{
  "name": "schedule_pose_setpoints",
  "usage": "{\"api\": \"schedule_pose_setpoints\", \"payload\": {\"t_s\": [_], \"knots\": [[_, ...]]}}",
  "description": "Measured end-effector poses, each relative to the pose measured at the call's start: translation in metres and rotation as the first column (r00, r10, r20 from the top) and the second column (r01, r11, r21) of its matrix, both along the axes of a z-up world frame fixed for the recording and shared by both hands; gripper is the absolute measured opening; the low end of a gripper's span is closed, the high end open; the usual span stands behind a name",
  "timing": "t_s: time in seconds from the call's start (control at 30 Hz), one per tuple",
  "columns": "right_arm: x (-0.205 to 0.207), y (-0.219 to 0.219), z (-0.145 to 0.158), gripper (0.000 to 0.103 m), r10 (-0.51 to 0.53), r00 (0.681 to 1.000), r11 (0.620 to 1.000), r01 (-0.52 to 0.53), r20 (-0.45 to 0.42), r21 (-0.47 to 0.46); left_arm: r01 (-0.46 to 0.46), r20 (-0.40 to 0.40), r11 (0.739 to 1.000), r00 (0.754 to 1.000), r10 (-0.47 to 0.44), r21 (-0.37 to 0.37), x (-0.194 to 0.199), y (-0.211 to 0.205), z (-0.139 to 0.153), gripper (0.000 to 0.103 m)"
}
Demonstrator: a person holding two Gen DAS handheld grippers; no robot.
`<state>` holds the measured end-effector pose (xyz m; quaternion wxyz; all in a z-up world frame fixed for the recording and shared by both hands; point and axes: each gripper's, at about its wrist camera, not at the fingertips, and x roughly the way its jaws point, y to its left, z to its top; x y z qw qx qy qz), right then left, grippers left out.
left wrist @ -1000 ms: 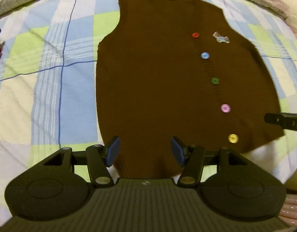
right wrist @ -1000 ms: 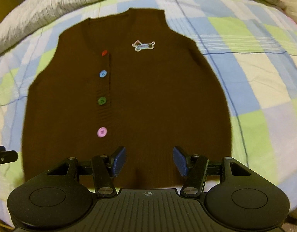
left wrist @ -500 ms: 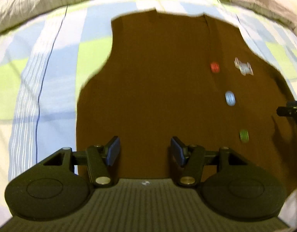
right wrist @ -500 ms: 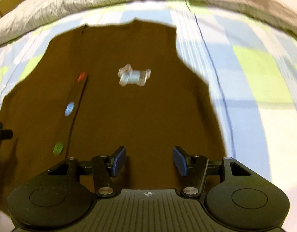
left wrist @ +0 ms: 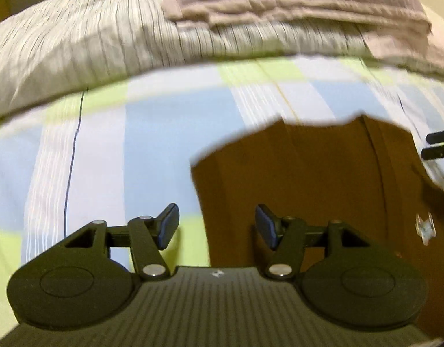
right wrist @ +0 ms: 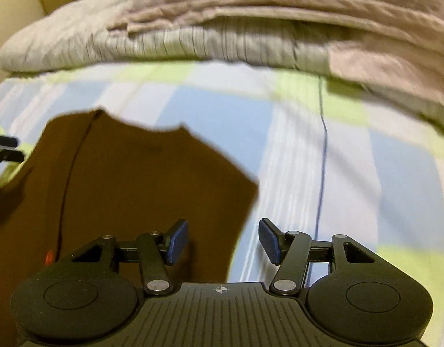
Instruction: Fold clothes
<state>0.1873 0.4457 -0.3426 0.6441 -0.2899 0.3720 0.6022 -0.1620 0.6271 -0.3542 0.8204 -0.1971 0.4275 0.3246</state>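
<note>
Your left gripper (left wrist: 216, 227) has its jaws spread wide, gripping nothing, above the left shoulder edge of the brown vest (left wrist: 308, 179). Your right gripper (right wrist: 223, 241) is equally spread and empty, over the opposite shoulder edge. The vest lies flat on the checked bedsheet (right wrist: 351, 173).

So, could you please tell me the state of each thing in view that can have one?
Left gripper: open, holding nothing, above the vest's left shoulder edge.
Right gripper: open, holding nothing, above the vest's right shoulder edge.
Vest: spread flat on the sheet, unfolded, not gripped.
Sheet: spread under the vest.
Blanket: bunched along the far side.
</note>
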Motion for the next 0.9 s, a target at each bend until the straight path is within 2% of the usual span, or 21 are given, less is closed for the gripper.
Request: {"api": "schedule_pose_setpoints", "payload": {"t_s": [0.03,0.17,0.3,0.4,0.43,0.47,0.5,0.53,0.73,0.8,0.9], "knots": [[0.008,0.009,-0.006,0.058,0.01,1.0,1.0,-0.01,-0.018,0.007,0.007,0.015,1.0,1.0,-0.007,0.0,0.005,0.011,-0.001,0.065],[0.031,0.03,-0.025,0.058,0.001,0.996,1.0,0.001,-0.092,0.019,0.044,0.066,0.999,0.997,-0.042,-0.029,0.023,0.047,-0.01,0.065],[0.045,0.042,-0.035,0.057,0.008,0.984,0.999,-0.002,-0.179,0.034,0.118,0.086,0.992,0.99,-0.113,-0.054,0.033,0.06,-0.023,0.064],[0.036,0.03,-0.026,0.057,0.027,0.988,0.998,-0.018,-0.153,0.064,0.194,0.085,0.978,0.979,-0.187,-0.076,0.037,0.063,-0.03,0.048],[0.032,0.025,-0.022,0.057,0.033,0.989,0.997,-0.023,-0.141,0.075,0.221,0.074,0.973,0.974,-0.216,-0.073,0.039,0.062,-0.031,0.035],[0.028,0.02,-0.018,0.052,0.039,0.991,0.996,-0.028,-0.128,0.085,0.249,0.063,0.967,0.968,-0.245,-0.06,0.04,0.059,-0.032,0.025],[0.024,0.016,-0.014,0.015,0.044,0.992,0.995,-0.033,-0.116,0.096,0.267,0.054,0.963,0.963,-0.264,-0.049,0.039,0.057,-0.031,0.017],[0.02,0.011,-0.011,0.006,0.049,0.993,0.994,-0.038,-0.103,0.106,0.282,0.048,0.959,0.959,-0.28,-0.039,0.039,0.054,-0.03,0.005],[-0.003,-0.017,0.013,0.006,0.078,0.997,0.983,-0.072,-0.027,0.168,0.226,0.197,0.974,0.954,-0.226,0.021,0.006,0.029,0.004,0.005],[-0.01,-0.027,0.02,0.006,0.086,0.996,0.979,-0.085,-0.001,0.187,0.195,0.234,0.981,0.954,-0.188,-0.006,-0.019,-0.002,0.013,0.005],[-0.026,-0.08,0.044,0.006,0.07,0.997,0.969,-0.063,-0.023,0.239,0.15,0.286,0.987,0.95,-0.13,-0.05,-0.055,-0.05,0.026,0.004]]}}
